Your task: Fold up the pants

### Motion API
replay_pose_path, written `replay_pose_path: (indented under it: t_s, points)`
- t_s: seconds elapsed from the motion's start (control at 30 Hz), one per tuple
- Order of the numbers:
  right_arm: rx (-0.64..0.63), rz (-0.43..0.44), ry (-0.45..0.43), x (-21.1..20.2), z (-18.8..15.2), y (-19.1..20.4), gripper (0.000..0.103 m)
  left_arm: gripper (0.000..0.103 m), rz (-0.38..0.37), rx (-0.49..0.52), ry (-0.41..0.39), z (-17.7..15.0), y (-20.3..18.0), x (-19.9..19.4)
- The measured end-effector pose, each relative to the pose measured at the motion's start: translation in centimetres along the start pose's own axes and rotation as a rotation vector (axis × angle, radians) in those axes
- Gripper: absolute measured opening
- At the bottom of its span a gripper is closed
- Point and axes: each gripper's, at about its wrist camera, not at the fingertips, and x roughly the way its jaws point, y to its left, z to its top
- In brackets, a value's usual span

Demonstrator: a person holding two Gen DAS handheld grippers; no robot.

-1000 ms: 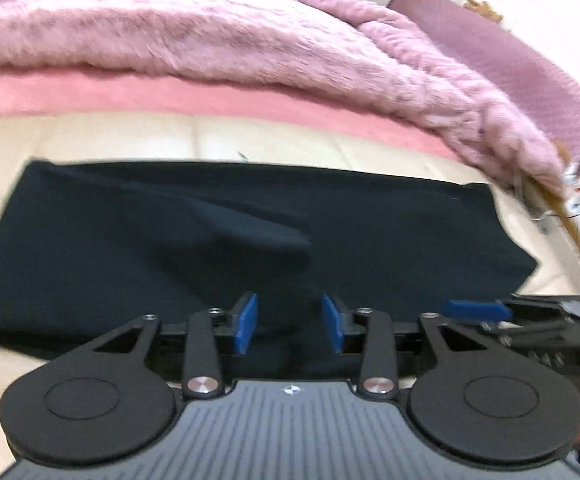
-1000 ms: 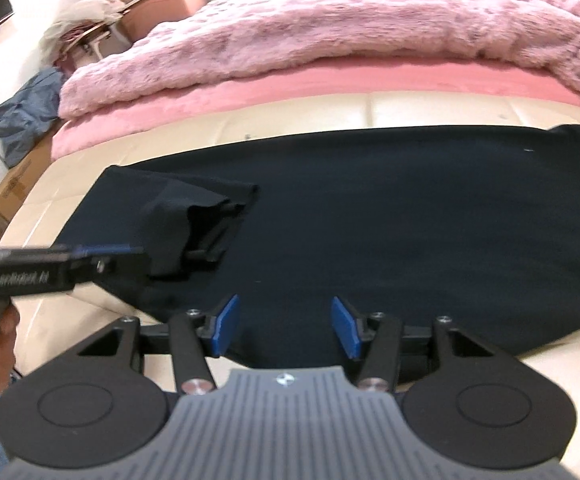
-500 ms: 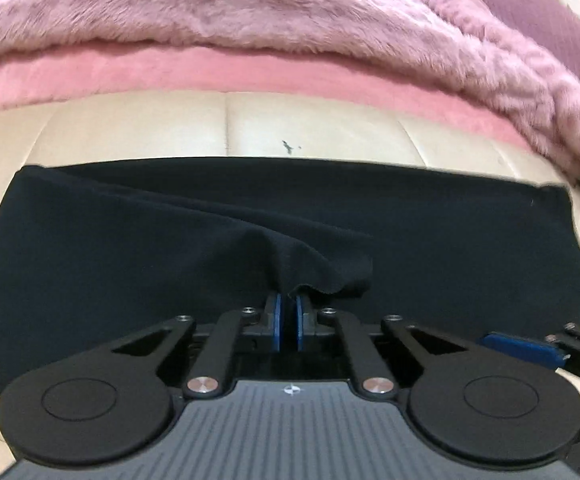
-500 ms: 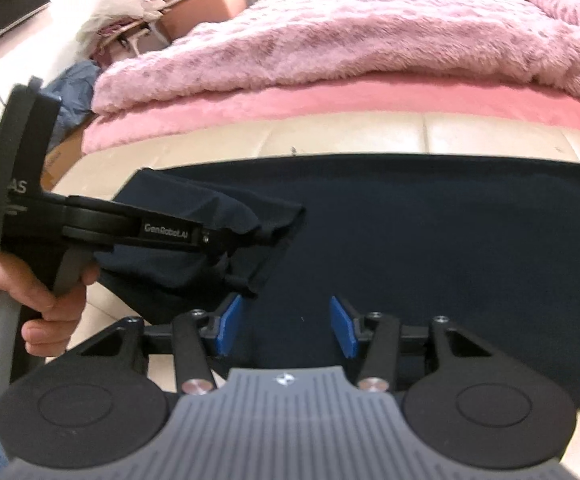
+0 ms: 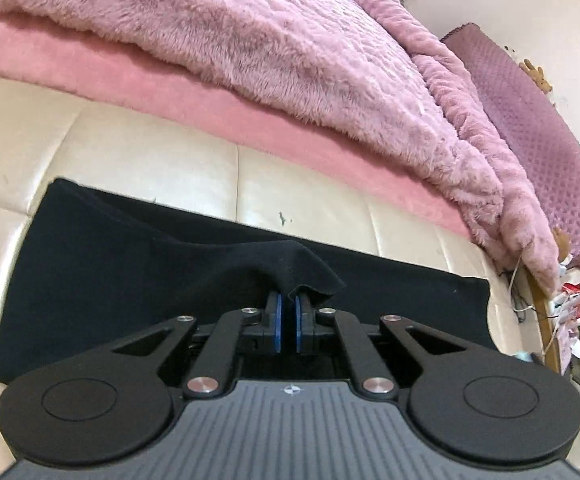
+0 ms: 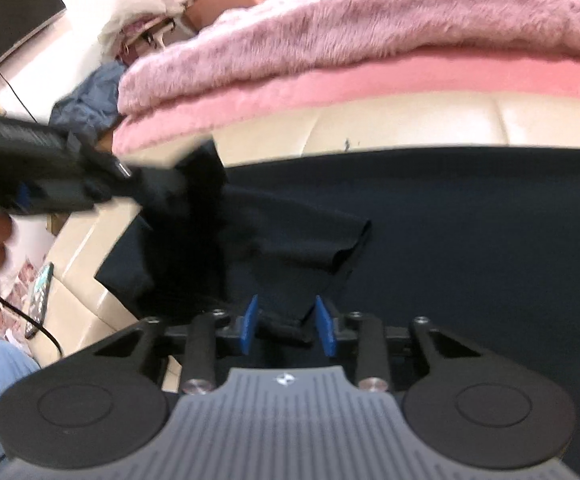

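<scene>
Your left gripper (image 5: 286, 322) is pinched tight on a bunched end of the pants (image 5: 138, 280), w/ the blue pads nearly touching and cloth draped over the tips. The rest of the pants lies flat across the cream bench (image 5: 162, 164), just in front of the pink blanket (image 5: 250, 52). Your right gripper (image 6: 286, 326) sits wide apart, holding nothing, low over the near edge of the pants; cloth shows between its pads but isn't clamped.

Looks to me like you're carrying the left end over for a fold, w/ one side only gripped.

Risks from here, imo:
- One-point hold: the lifted end hangs in a peak, so it'll prob land twisted or short on one corner, not edge to edge.
- Grip is on a small bunch near the hem. A fast pull could slip it out, esp. if only one layer is caught; can't tell how many layers are in there.
- Dragging low could pull the flat part along the slick bench and skew the whole piece.
- Right view is blurred at the left tool (image 6: 50, 184), so the two tools are close. Watch for a clash, or for the right pads snagging the loose flap (image 6: 318, 240).
</scene>
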Motion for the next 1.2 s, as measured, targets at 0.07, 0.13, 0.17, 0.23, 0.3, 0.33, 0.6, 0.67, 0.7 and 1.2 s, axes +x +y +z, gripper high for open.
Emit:
replay_pose_path:
  t_s: [0.07, 0.13, 0.17, 0.23, 0.3, 0.33, 0.6, 0.67, 0.7, 1.2]
  points:
    - [-0.006, -0.001, 0.023, 0.9, 0.0, 0.3, 0.009, 0.006, -0.012, 0.005, 0.003, 0.6, -0.2, -0.5]
    - [-0.026, -0.045, 0.021, 1.1, -0.2, 0.7, 0.000, 0.006, -0.024, 0.013, 0.014, 1.1, -0.5, -0.8]
    - [-0.026, -0.038, 0.008, 0.8, -0.2, 0.8, 0.000, 0.006, -0.026, 0.019, 0.023, 1.4, -0.8, -0.8]
    - [-0.032, -0.023, -0.018, -0.6, 0.0, 1.1, 0.000, 0.006, -0.027, 0.034, 0.033, 1.7, -1.2, -0.7]
    - [-0.042, -0.014, -0.014, -1.5, 0.1, 1.3, 0.000, 0.006, -0.027, 0.045, 0.041, 2.0, -1.6, -0.2]
    - [-0.043, -0.014, 0.003, -1.6, 0.0, 1.4, 0.000, 0.006, -0.025, 0.046, 0.048, 2.0, -1.7, 0.2]
    - [-0.033, -0.046, 0.089, 0.5, -1.2, 1.0, 0.000, 0.006, -0.038, 0.034, 0.191, 1.1, -1.8, 4.9]
    - [-0.043, -0.055, 0.092, 0.7, -1.2, 1.2, 0.000, 0.006, -0.053, 0.023, 0.224, 0.5, -1.5, 6.5]
    - [-0.042, -0.055, 0.092, 0.7, -1.2, 1.2, 0.000, 0.006, -0.062, 0.015, 0.250, 0.1, -1.3, 7.5]
    - [0.105, -0.031, -0.030, -1.3, 1.0, 0.1, 0.034, 0.021, 0.002, -0.001, 0.111, -1.9, 2.9, 3.3]
